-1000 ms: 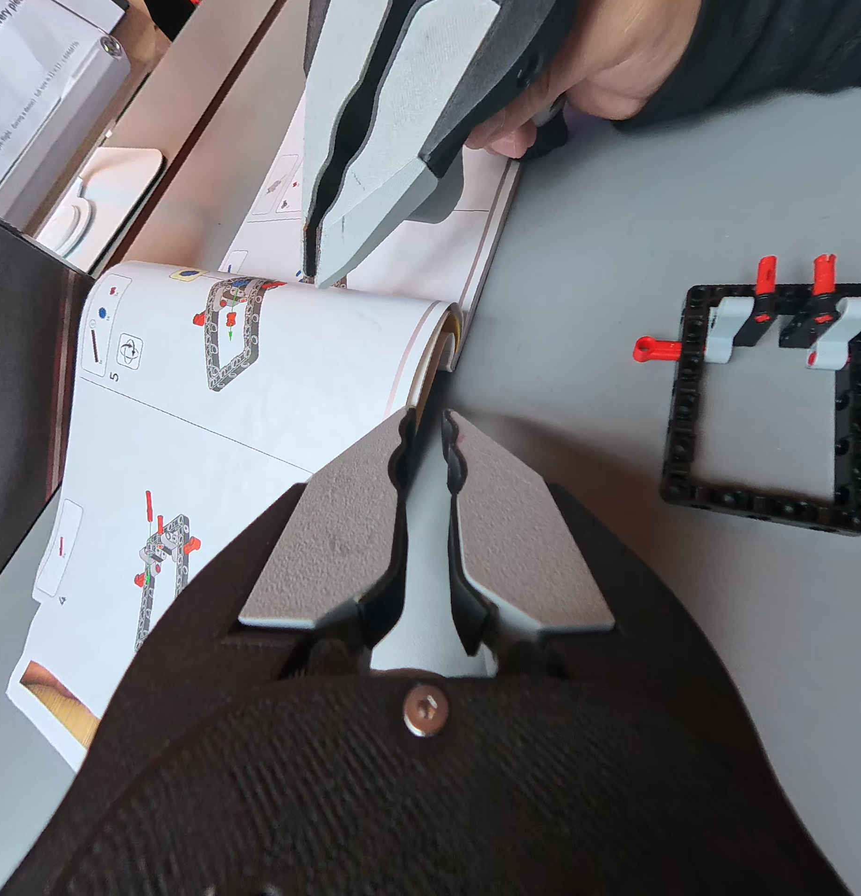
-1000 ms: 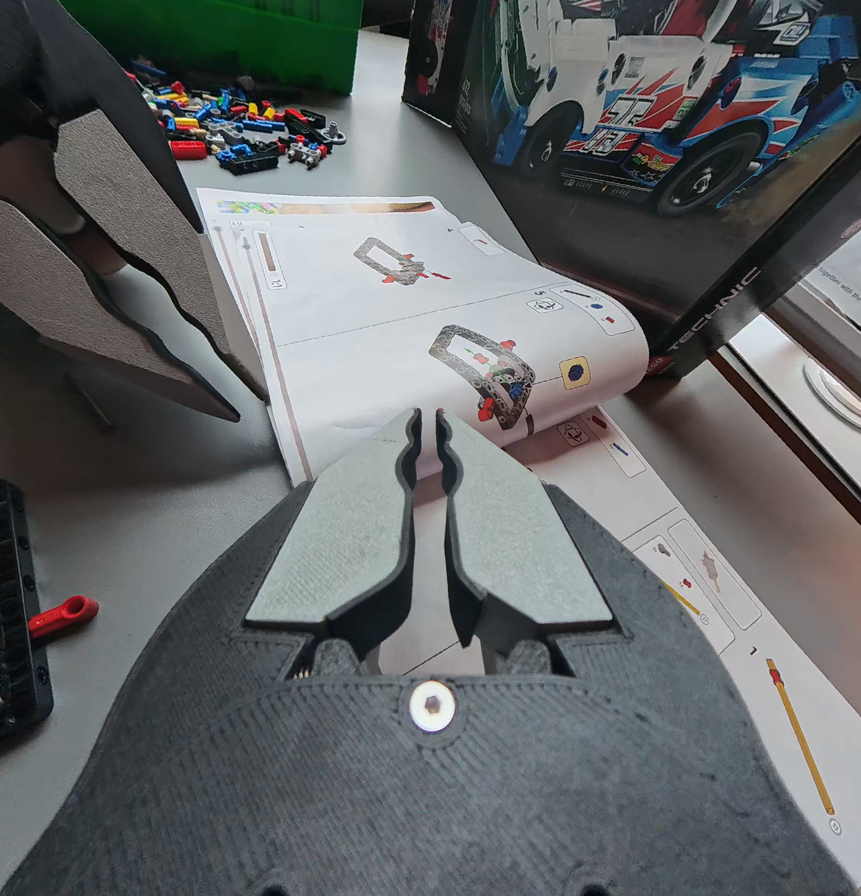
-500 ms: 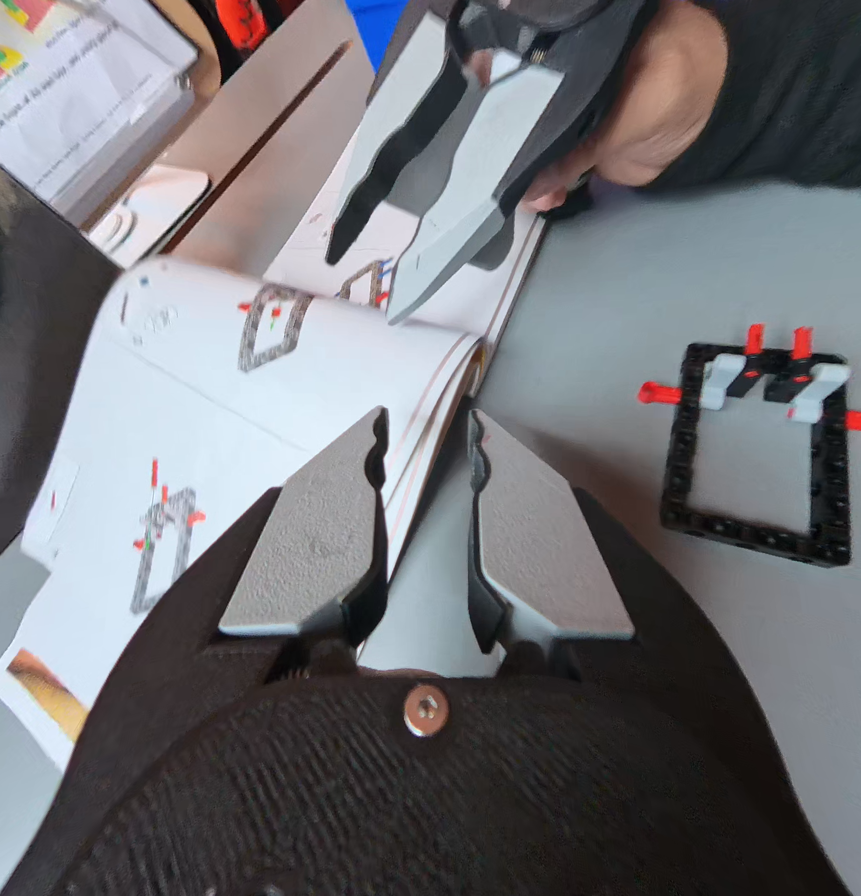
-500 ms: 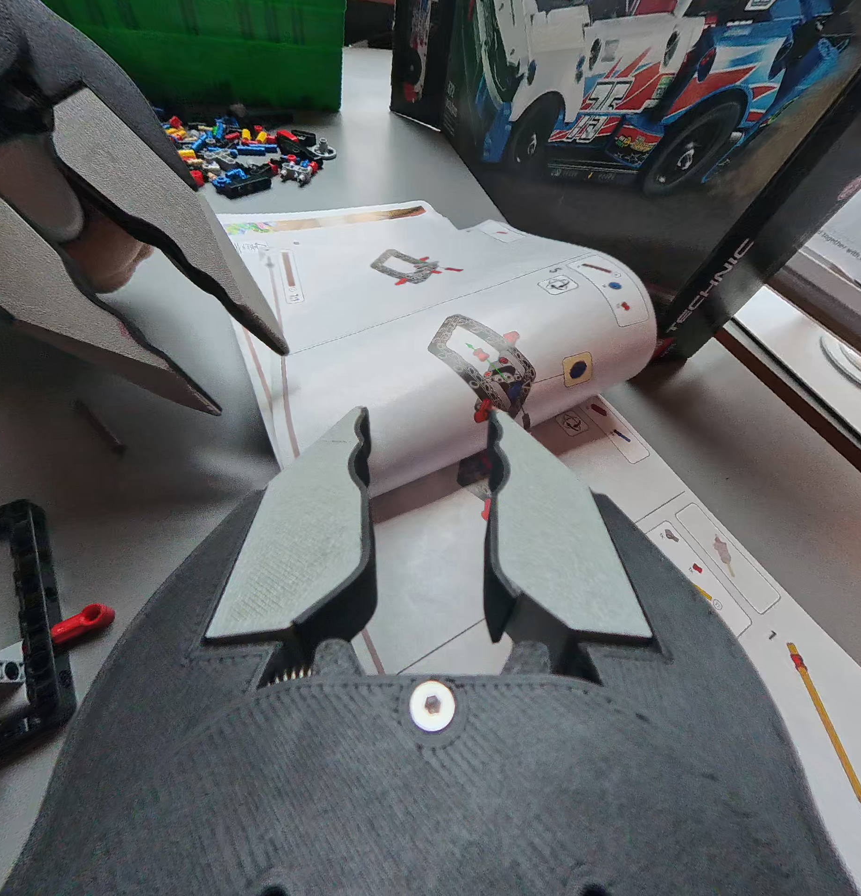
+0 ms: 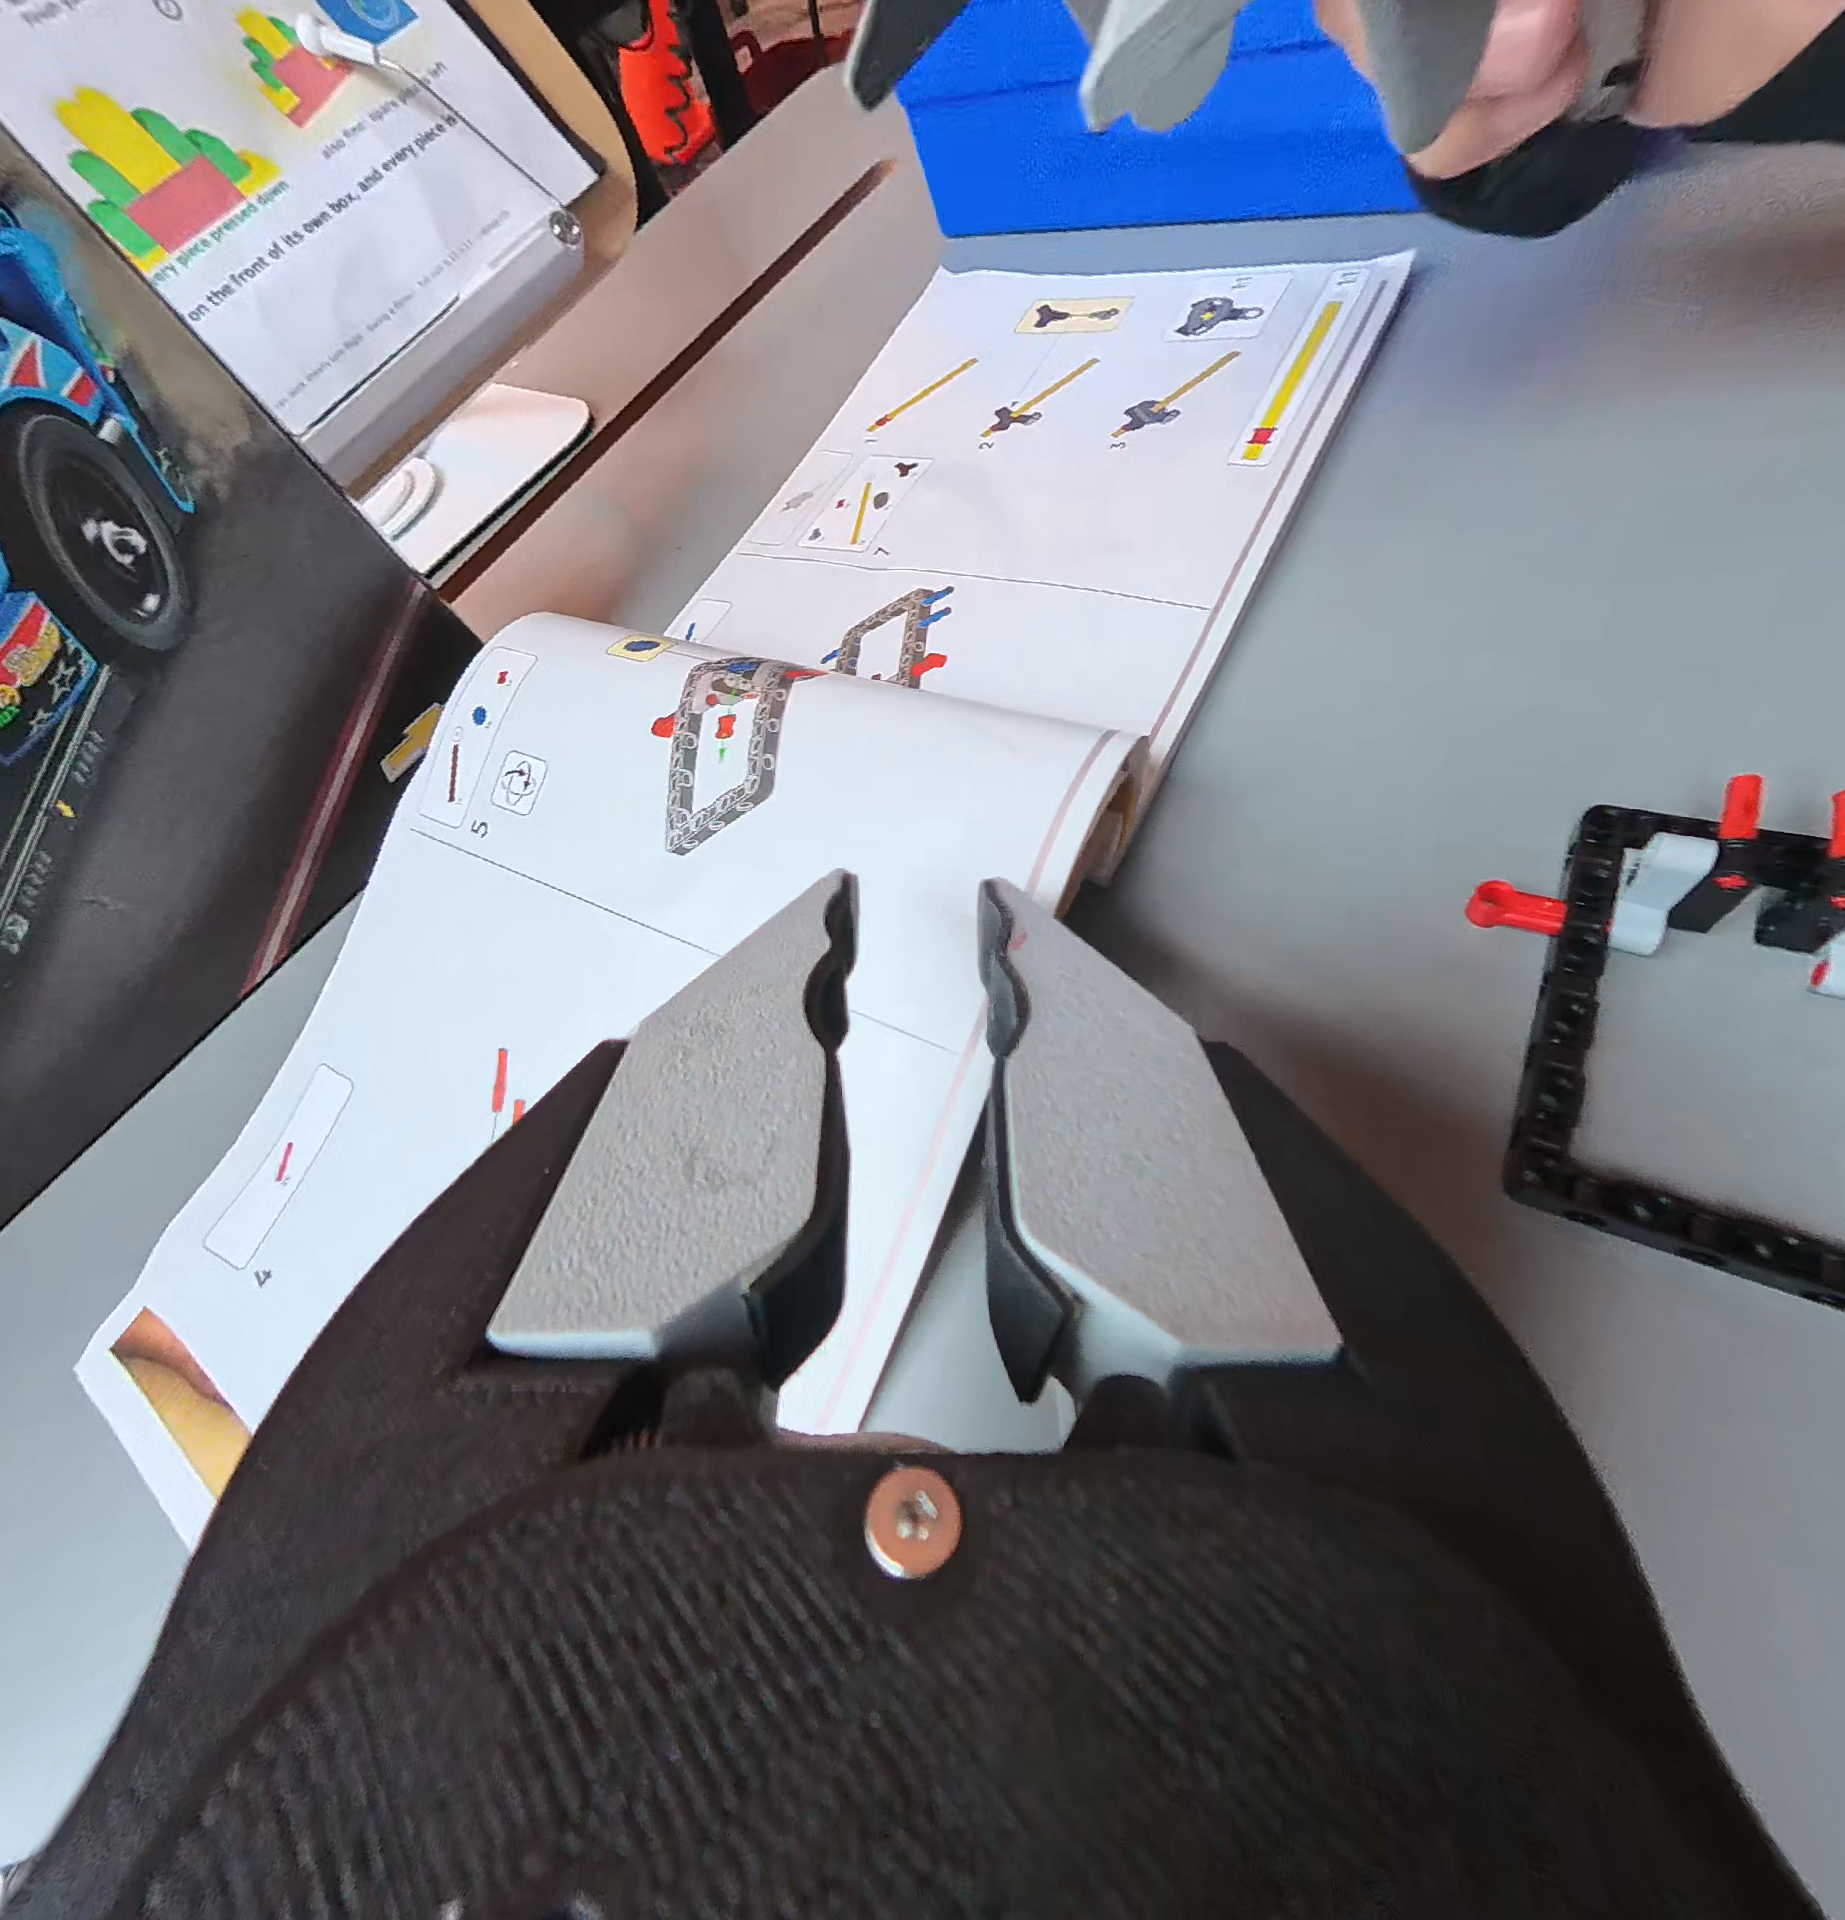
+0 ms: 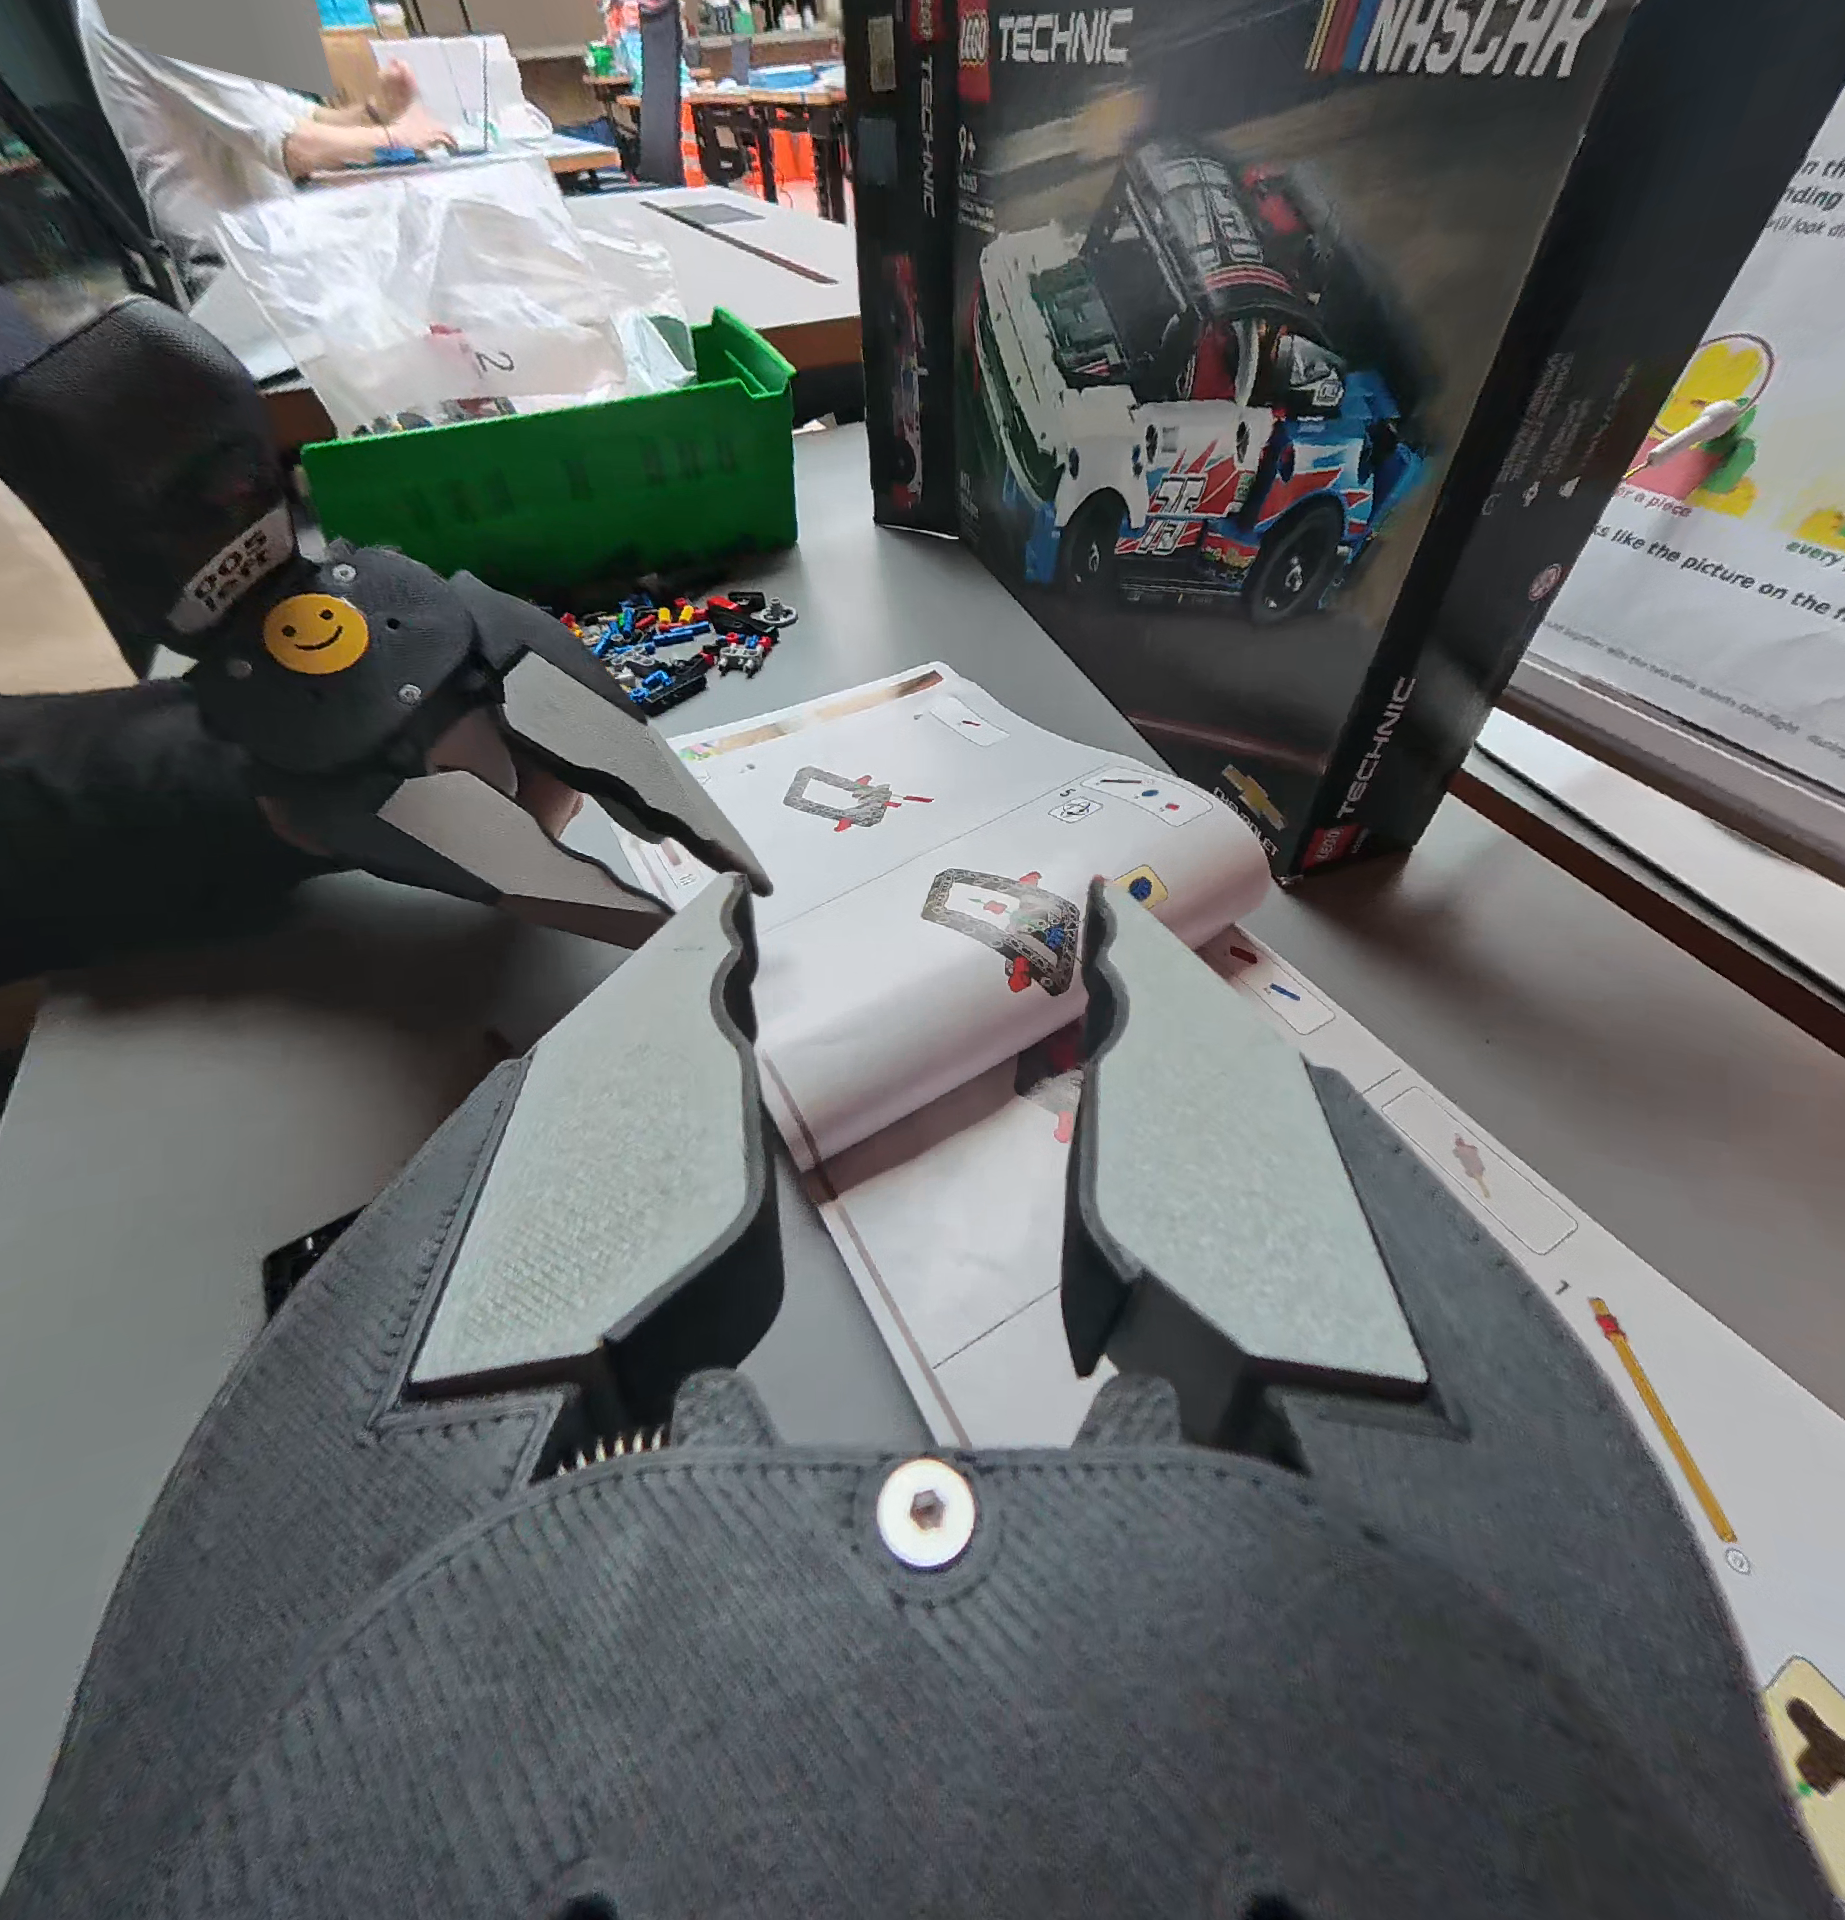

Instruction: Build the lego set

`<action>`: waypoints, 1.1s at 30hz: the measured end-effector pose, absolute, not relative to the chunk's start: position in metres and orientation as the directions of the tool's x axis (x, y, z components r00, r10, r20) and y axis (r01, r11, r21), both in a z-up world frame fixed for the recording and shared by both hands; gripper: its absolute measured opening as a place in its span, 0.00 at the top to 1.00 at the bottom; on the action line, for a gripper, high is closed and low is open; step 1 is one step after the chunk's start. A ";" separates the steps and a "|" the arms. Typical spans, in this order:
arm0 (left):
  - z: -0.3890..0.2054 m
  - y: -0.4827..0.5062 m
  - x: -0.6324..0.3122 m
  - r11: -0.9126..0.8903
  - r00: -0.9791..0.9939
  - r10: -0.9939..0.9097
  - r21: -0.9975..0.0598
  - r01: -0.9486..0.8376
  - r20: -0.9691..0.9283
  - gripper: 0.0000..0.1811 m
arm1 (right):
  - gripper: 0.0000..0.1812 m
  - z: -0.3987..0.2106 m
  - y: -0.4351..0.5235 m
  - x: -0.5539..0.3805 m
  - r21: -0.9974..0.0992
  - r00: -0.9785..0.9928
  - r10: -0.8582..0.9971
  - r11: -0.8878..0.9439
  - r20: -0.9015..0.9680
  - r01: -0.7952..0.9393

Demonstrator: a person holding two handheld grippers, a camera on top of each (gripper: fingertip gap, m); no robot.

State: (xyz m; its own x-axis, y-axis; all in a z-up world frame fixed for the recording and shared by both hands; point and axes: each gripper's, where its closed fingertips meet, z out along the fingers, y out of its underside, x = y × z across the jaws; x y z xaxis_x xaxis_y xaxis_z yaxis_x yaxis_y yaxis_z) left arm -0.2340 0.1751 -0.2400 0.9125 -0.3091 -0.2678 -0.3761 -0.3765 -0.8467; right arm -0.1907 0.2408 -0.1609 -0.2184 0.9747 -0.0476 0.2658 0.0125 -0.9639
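The left gripper (image 5: 916,914) points forward and down, its fingers parted by a narrow gap and holding nothing. The right gripper (image 6: 916,914), raised at the far side, has its fingers spread wide and empty, a dark-sleeved hand (image 5: 1520,73) gripping it.

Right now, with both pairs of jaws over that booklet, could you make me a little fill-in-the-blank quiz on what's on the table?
1. The loose heap of small pieces lies in front of a ____ bin.
2. The black square frame carries pegs coloured ____.
3. The instruction booklet lies ____, one page curling up.
4. The set's box pictures a racing ____.

Missing words: green; red; open; car
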 end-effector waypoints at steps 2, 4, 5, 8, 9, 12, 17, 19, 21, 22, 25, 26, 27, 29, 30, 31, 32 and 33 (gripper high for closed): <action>-0.238 0.176 -0.238 -0.379 0.923 -0.287 -0.855 -0.355 -0.256 0.88 | 0.67 -0.162 0.234 -0.194 -0.963 -0.225 0.972 -0.010 -0.072 0.268; -0.238 0.177 -0.241 -0.383 0.928 -0.274 -0.857 -0.346 -0.252 0.88 | 0.67 -0.166 0.226 -0.198 -0.965 -0.242 0.965 -0.034 -0.100 0.261; -0.237 0.177 -0.242 -0.384 0.930 -0.265 -0.857 -0.343 -0.254 0.88 | 0.67 -0.172 0.224 -0.200 -0.963 -0.241 0.965 -0.039 -0.106 0.266; -0.236 0.177 -0.242 -0.382 0.931 -0.262 -0.859 -0.342 -0.254 0.88 | 0.67 -0.194 0.219 -0.207 -0.956 -0.245 0.961 -0.049 -0.124 0.291; -0.238 0.177 -0.243 -0.386 0.931 -0.260 -0.857 -0.342 -0.255 0.88 | 0.67 -0.204 0.216 -0.210 -0.948 -0.254 0.957 -0.055 -0.139 0.313; -0.245 0.177 -0.249 -0.429 0.939 -0.247 -0.842 -0.327 -0.239 0.88 | 0.66 -0.240 0.207 -0.215 -0.899 -0.277 0.946 -0.033 -0.169 0.437; -0.239 0.175 -0.255 -0.434 0.953 -0.238 -0.857 -0.279 -0.190 0.88 | 0.68 -0.243 0.206 -0.213 -0.892 -0.290 0.947 0.009 -0.137 0.452; -0.240 0.175 -0.256 -0.440 0.954 -0.231 -0.854 -0.278 -0.192 0.89 | 0.74 -0.244 0.204 -0.211 -0.887 -0.307 0.941 0.013 -0.146 0.462; -0.243 0.175 -0.255 -0.452 0.953 -0.238 -0.847 -0.279 -0.187 0.89 | 0.77 -0.246 0.202 -0.210 -0.881 -0.321 0.934 0.015 -0.156 0.473; -0.244 0.174 -0.255 -0.455 0.952 -0.239 -0.844 -0.283 -0.191 0.89 | 0.77 -0.248 0.200 -0.210 -0.877 -0.328 0.930 0.016 -0.162 0.480; -0.246 0.174 -0.254 -0.461 0.950 -0.245 -0.839 -0.289 -0.193 0.89 | 0.77 -0.253 0.196 -0.210 -0.867 -0.339 0.929 0.042 -0.150 0.496; -0.247 0.174 -0.254 -0.462 0.950 -0.245 -0.838 -0.290 -0.194 0.89 | 0.77 -0.255 0.195 -0.210 -0.865 -0.342 0.929 0.053 -0.140 0.500; -0.247 0.175 -0.254 -0.463 0.950 -0.244 -0.837 -0.291 -0.196 0.89 | 0.77 -0.256 0.194 -0.210 -0.862 -0.343 0.930 0.062 -0.133 0.503; -0.247 0.175 -0.255 -0.465 0.951 -0.241 -0.837 -0.290 -0.195 0.89 | 0.77 -0.256 0.193 -0.210 -0.861 -0.347 0.929 0.067 -0.131 0.504; -0.247 0.175 -0.256 -0.465 0.951 -0.240 -0.837 -0.289 -0.196 0.89 | 0.77 -0.256 0.193 -0.210 -0.861 -0.348 0.928 0.066 -0.132 0.504; -0.247 0.175 -0.257 -0.465 0.952 -0.235 -0.837 -0.289 -0.199 0.89 | 0.77 -0.256 0.193 -0.210 -0.862 -0.348 0.928 0.063 -0.135 0.503; -0.247 0.175 -0.258 -0.468 0.952 -0.232 -0.835 -0.289 -0.200 0.89 | 0.77 -0.256 0.193 -0.210 -0.862 -0.348 0.927 0.059 -0.139 0.503; -0.249 0.174 -0.259 -0.477 0.954 -0.228 -0.831 -0.286 -0.197 0.89 | 0.77 -0.256 0.193 -0.210 -0.862 -0.348 0.927 0.056 -0.144 0.504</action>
State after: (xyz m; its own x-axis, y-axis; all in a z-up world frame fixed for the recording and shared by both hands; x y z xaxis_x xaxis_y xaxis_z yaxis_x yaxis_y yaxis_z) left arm -0.2591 0.1743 -0.2486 0.9536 -0.2277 -0.1970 -0.2856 -0.4768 -0.8313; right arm -0.2102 0.1932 -0.2563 -0.3477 0.9266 -0.1435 0.5040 0.0556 -0.8619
